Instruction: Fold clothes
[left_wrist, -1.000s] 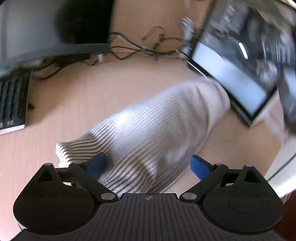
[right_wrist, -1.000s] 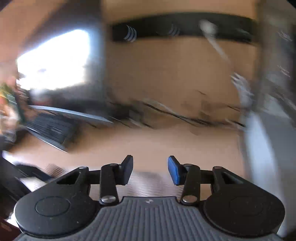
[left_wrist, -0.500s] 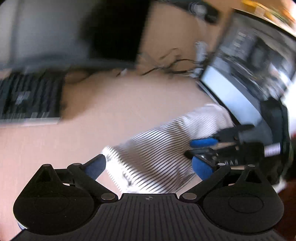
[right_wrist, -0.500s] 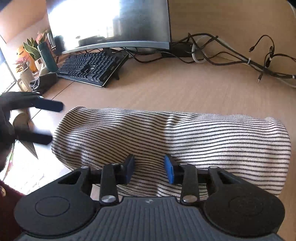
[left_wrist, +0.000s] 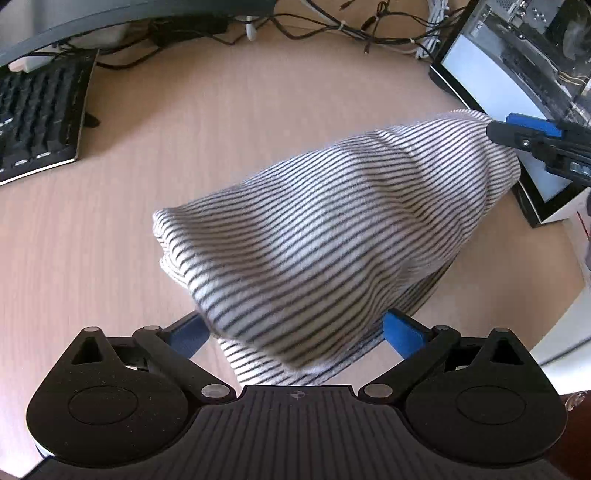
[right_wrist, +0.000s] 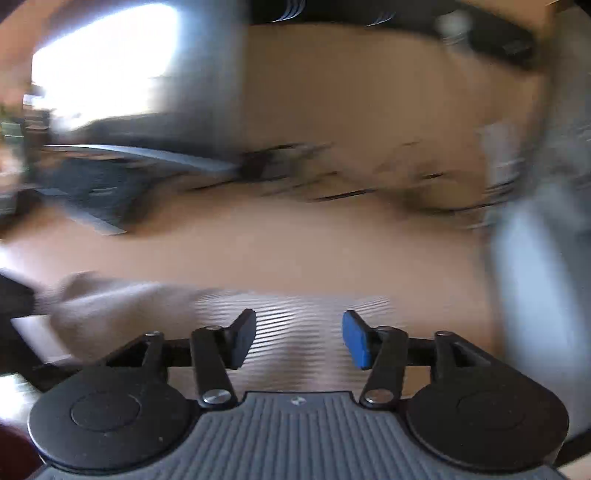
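Two grippers are parked at opposite ends of the striped garment (left_wrist: 332, 236), probably so it can be handled from both ends at once. Nearest, the left gripper (left_wrist: 295, 332) is spread wide with the garment's near end bulging between its pads, nothing pinched. The garment is laid across the wooden desk (left_wrist: 184, 147), keyboard (left_wrist: 37, 110) off to its far left. At the garment's far end the right gripper (left_wrist: 524, 134) is opening, nothing clamped.
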